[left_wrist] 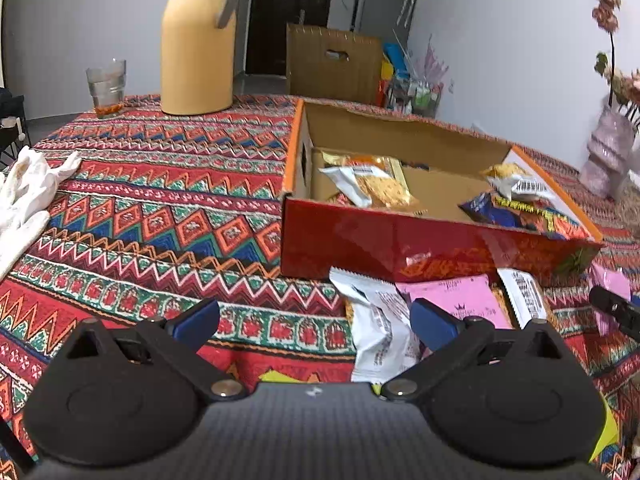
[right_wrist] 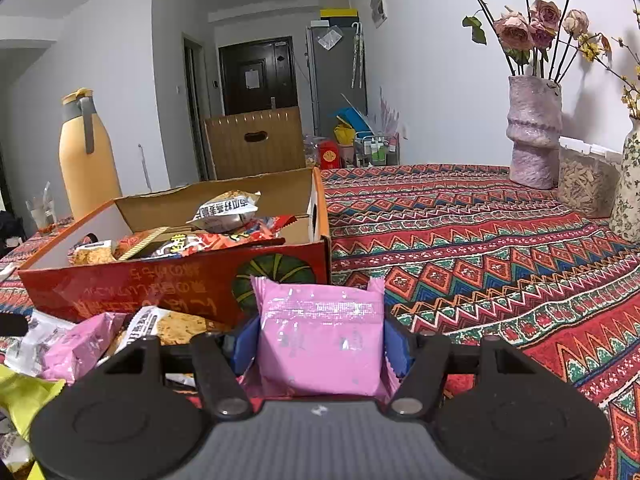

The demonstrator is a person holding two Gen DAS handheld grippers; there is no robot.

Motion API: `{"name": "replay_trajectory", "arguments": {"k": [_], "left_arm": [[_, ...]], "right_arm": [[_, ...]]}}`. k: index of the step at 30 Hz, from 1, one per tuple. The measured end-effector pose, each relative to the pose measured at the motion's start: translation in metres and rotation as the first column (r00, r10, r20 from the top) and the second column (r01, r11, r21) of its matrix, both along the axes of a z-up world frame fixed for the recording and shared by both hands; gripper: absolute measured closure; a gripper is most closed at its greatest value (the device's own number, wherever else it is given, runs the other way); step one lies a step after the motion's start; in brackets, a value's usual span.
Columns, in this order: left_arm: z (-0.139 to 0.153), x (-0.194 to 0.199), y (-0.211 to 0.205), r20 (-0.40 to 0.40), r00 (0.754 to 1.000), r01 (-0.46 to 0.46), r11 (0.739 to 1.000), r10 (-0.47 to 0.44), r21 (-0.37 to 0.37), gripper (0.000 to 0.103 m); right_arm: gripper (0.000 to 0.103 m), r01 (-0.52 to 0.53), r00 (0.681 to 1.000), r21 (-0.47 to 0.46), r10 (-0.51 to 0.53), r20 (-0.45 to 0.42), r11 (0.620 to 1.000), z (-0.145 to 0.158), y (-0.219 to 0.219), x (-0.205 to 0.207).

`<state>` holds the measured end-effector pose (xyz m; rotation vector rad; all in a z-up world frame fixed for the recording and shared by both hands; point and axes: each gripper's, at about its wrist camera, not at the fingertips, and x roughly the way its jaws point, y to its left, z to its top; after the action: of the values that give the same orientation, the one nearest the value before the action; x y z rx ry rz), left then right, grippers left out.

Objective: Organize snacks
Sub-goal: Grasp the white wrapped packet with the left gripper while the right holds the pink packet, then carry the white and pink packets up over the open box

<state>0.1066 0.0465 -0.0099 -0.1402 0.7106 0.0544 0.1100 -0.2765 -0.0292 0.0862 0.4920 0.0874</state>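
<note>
my right gripper (right_wrist: 320,340) is clamped on a pink snack pack (right_wrist: 320,344), just near the red box (right_wrist: 160,284) front wall. left gripper (left_wrist: 314,320) jaws apart over bare cloth; loose packs (left_wrist: 380,328) lie to its right. open tablecloth (right_wrist: 500,240) right of box.

— What's carrying everything?
— A table under my jaws, covered by a red zigzag-patterned cloth (left_wrist: 160,208).
— What sits directly on it?
— Far left: yellow thermos (left_wrist: 197,44) and a glass (left_wrist: 106,86). White gloves (left_wrist: 28,196) at the left edge. Red cardboard box (left_wrist: 400,240) mid-table, snack packets loose on the cloth just before it (left_wrist: 380,320). Right side: pink vase (right_wrist: 534,132), clear container (right_wrist: 586,184) beside it, floral vase (right_wrist: 630,184) at the edge.
</note>
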Motion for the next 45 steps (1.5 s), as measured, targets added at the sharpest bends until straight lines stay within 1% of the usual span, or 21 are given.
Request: {"name": "replay_trajectory", "arguments": {"k": [5,8,9,11,12,13,14,15,16,17,18,24,29,36,45], "left_arm": [[-0.003,0.012,-0.012,-0.074,0.997,0.016,0.999,-0.014,0.033,0.000],[-0.005,0.018,-0.023,-0.100,0.995,0.029,0.996,-0.021,0.079,0.000],[-0.006,0.020,-0.026,-0.108,0.994,0.030,0.995,-0.019,0.094,0.001],[-0.006,0.024,-0.030,-0.117,0.993,0.035,0.994,-0.022,0.106,0.007],[-0.006,0.025,-0.032,-0.123,0.992,0.038,0.993,-0.025,0.108,0.016],[-0.007,0.027,-0.034,-0.136,0.990,0.045,0.993,-0.030,0.107,0.030],[-0.009,0.029,-0.035,-0.151,0.988,0.057,0.994,-0.042,0.097,0.038],[-0.011,0.030,-0.035,-0.169,0.984,0.070,0.994,-0.056,0.079,0.049],[-0.011,0.029,-0.037,-0.160,0.986,0.069,0.993,-0.054,0.091,0.052],[-0.011,0.028,-0.038,-0.160,0.985,0.073,0.994,-0.058,0.087,0.058],[-0.011,0.026,-0.038,-0.157,0.985,0.078,0.994,-0.065,0.076,0.061],[-0.008,0.020,-0.035,-0.143,0.988,0.061,0.996,-0.051,0.069,0.062],[0.000,0.015,-0.031,-0.115,0.993,0.046,0.997,-0.040,0.057,0.062],[0.023,0.001,-0.027,-0.033,0.998,0.051,0.998,-0.050,0.043,0.061],[0.058,0.001,-0.027,0.074,0.995,0.058,0.998,-0.060,0.028,0.061]], "right_arm": [[0.039,-0.006,1.000,0.020,0.005,0.013,1.000,0.000,-0.002,0.000],[0.039,-0.009,1.000,0.031,0.008,0.024,0.999,0.000,-0.003,-0.002],[0.039,-0.012,1.000,0.034,0.011,0.028,0.999,0.001,-0.004,-0.003],[0.039,-0.017,0.999,0.037,0.015,0.035,0.999,0.001,-0.004,-0.004],[0.039,-0.020,0.999,0.038,0.018,0.038,0.999,0.001,-0.004,-0.004],[0.039,-0.023,0.999,0.039,0.021,0.042,0.999,0.001,-0.004,-0.005],[0.039,-0.026,0.999,0.040,0.024,0.045,0.999,0.002,-0.004,-0.006],[0.039,-0.029,0.998,0.042,0.027,0.049,0.999,0.002,-0.003,-0.007],[0.039,-0.031,0.998,0.043,0.029,0.052,0.999,0.002,-0.003,-0.008],[0.039,-0.033,0.998,0.044,0.030,0.056,0.999,0.003,-0.004,-0.008],[0.039,-0.034,0.998,0.045,0.032,0.060,0.998,0.003,-0.004,-0.009],[0.039,-0.039,0.996,0.045,0.035,0.077,0.998,0.004,-0.004,-0.012],[0.039,-0.037,0.996,0.041,0.034,0.085,0.998,0.004,-0.003,-0.013],[0.039,-0.042,0.993,0.025,0.039,0.115,0.999,0.010,-0.001,-0.019],[0.039,-0.080,0.978,-0.006,0.079,0.192,0.997,0.042,0.009,-0.028]]}}
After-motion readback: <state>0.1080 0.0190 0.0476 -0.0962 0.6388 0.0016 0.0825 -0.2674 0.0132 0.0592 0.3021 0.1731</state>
